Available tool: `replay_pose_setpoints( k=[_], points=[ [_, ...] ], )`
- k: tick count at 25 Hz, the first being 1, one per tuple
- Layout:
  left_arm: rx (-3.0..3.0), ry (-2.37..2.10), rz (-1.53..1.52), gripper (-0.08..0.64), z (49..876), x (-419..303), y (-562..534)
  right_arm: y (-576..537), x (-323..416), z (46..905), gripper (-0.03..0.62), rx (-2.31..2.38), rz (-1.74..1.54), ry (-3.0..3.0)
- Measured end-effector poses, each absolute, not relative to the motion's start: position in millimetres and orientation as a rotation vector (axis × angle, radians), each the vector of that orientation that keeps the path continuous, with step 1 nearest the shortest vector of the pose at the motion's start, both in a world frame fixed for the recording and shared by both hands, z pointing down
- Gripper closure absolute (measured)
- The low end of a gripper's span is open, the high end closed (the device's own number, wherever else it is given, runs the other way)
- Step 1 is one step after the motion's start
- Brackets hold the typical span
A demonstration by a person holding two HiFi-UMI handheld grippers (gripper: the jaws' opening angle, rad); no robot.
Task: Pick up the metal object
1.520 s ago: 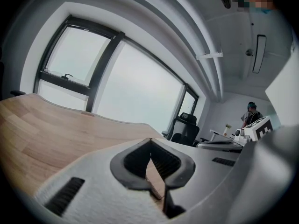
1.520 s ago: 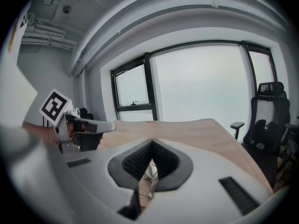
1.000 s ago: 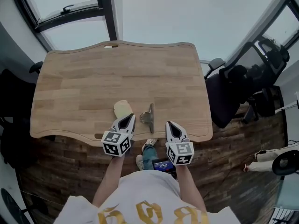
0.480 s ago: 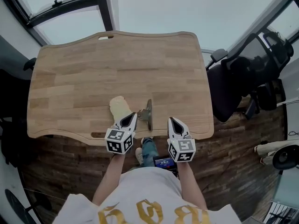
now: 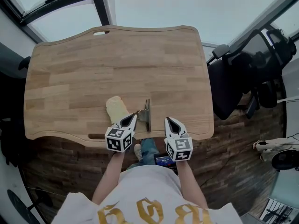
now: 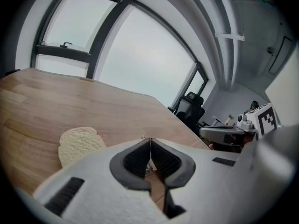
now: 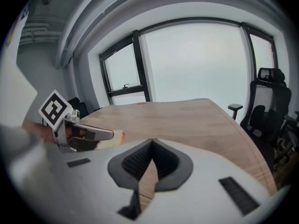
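The metal object is a thin grey bracket, seen edge-on near the table's front edge. My left gripper is shut with its tips on the bracket's left flap. In the left gripper view the jaws meet and hide most of the bracket; only a sliver of metal shows at the tips. My right gripper hangs just right of the bracket, apart from it. It is shut with nothing between its pads. The left gripper also shows at the left of the right gripper view.
A slice of bread lies on the wooden table just left of my left gripper, and also shows in the left gripper view. A black office chair stands off the table's right side. Windows run behind the far edge.
The bracket now looks longer and thinner in the head view, as if raised and turned on edge. Both grippers have stayed near the front edge while the view shifted slightly.
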State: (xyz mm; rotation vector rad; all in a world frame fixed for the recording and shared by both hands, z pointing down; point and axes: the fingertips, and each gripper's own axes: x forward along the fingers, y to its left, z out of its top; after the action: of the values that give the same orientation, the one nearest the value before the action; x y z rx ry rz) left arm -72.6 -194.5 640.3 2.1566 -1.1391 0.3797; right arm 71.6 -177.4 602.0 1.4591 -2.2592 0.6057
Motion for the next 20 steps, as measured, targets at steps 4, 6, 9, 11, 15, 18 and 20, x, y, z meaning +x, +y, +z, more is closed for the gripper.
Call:
replay_pose_setpoints(
  k=[4,6,9,11,15,18,20],
  points=[
    [2.146,-1.117,0.455,0.540,654,-71,-197,-178,70,616,0.581,1.408,0.626,-2.238],
    [2.131,-1.096,0.466,0.538,660,-69,-197,-178,71,623,0.580,1.398,0.645,-2.227],
    [2.120,-1.040,0.501,0.463,670,-63,-195,-178,70,631,0.580,1.375,0.649,-2.215],
    [2.118,-1.007,0.533,0.437,677,-57,-193,-179,67,633,0.581,1.361,0.648,-2.218],
    [2.076,-0.970,0.536,0.410,688,-47,-192,-179,67,636,0.580,1.346,0.662,-2.219],
    [2.054,-0.959,0.541,0.410,693,-44,-194,-178,71,641,0.581,1.344,0.668,-2.204],
    [2.043,-0.946,0.547,0.411,697,-42,-195,-179,75,643,0.580,1.350,0.674,-2.196]
  ],
)
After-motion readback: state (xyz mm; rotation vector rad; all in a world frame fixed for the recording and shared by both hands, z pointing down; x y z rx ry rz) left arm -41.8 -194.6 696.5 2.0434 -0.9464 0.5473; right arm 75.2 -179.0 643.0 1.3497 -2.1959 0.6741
